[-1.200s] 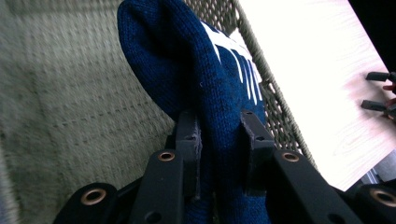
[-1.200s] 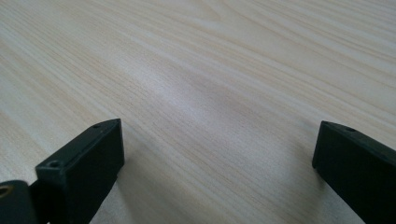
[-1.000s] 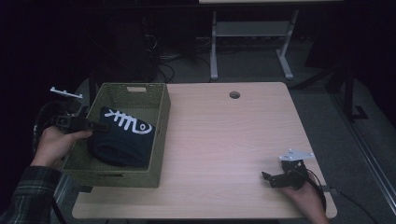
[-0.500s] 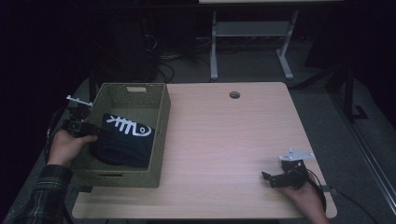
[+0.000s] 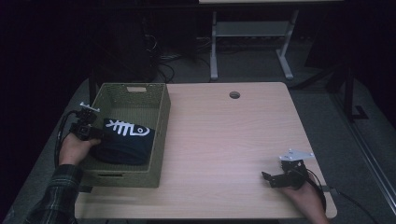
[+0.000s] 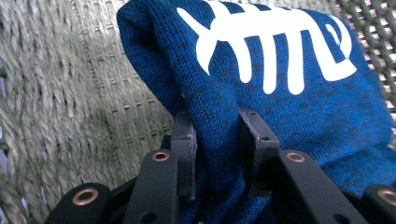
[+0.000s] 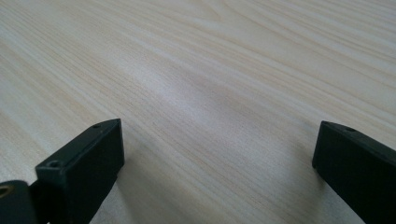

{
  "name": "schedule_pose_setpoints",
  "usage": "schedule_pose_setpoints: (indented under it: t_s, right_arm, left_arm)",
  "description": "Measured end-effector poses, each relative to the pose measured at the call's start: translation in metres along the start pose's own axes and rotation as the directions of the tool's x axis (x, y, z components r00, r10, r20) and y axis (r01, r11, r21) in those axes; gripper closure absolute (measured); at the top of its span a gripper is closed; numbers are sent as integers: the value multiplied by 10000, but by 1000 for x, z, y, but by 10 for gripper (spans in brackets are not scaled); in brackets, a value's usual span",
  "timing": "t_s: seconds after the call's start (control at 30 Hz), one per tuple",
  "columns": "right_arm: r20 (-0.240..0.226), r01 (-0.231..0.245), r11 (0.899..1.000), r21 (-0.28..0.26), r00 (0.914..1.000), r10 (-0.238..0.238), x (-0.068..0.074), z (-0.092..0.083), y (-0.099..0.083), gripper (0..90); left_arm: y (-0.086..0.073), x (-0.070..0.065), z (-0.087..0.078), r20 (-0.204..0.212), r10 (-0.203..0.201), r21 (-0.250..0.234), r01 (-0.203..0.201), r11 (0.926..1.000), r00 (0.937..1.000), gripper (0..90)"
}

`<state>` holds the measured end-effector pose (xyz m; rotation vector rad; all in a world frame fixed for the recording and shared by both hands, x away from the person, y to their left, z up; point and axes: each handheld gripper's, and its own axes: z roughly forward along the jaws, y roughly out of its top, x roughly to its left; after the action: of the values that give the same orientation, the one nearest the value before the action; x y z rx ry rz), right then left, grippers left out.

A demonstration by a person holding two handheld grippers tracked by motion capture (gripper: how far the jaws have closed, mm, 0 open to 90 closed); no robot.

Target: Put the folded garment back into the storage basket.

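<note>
A folded dark blue knitted garment (image 5: 123, 142) with a white fishbone print lies in the woven olive basket (image 5: 161, 121) at the table's left. My left gripper (image 5: 89, 133) reaches over the basket's left wall and is shut on a fold of the garment (image 6: 289, 107). In the left gripper view the cloth fills the gap between the two jaws of that gripper (image 6: 217, 126). Its jaws have just been opening slightly, with the cloth still between them. My right gripper (image 5: 269, 179) rests on the table (image 5: 224, 135) near the front right, open, with bare wood between its fingers (image 7: 219, 154).
A round cable hole (image 5: 234, 94) sits near the table's far edge. Beyond it stands a white-legged desk frame (image 5: 252, 42) on a dark floor with cables. The basket's walls stand high around the garment.
My left hand has sunk and drawn toward the front, lowering the garment deeper into the basket. The right gripper has stayed in place.
</note>
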<state>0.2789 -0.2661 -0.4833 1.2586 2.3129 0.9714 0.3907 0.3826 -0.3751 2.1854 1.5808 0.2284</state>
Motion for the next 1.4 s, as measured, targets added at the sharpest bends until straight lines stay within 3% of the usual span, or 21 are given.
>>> schedule_pose_setpoints:
  t_s: [0.2, 0.5, 0.73, 0.9, 1.23, 1.4]
  right_arm:
    - [0, 3, 10000, -3, 10000, -3, 0, 0, 0, 18]
    - [-2, -1, 10000, -9, 10000, 1, 0, 0, 0, 18]
    - [1, 1, 10000, -10, 10000, -1, 0, 0, 0, 18]
    - [-2, 1, 10000, -7, 10000, -1, 0, 0, 0, 18]
    - [-3, 2, 10000, -6, 10000, -2, 0, 0, 0, 18]
    - [-4, 5, 10000, 1, 10000, -5, 0, 0, 0, 18]
  left_arm:
    - [-3, 5, -2, 80, -189, -307, 191, 9993, 9998, 588]
    - [-1, 9, -24, -463, 157, -859, -196, 9961, 9988, 349]
    - [1, 5, -34, -435, 183, -1235, -235, 9921, 9989, 194]
    - [3, -6, -40, -348, 411, -1513, -459, 9874, 9985, 145]
    - [9, -33, -42, 262, 953, -1778, -892, 9800, 9951, 135]
    - [13, -53, -43, 516, 1222, -2095, -1089, 9717, 9912, 135]
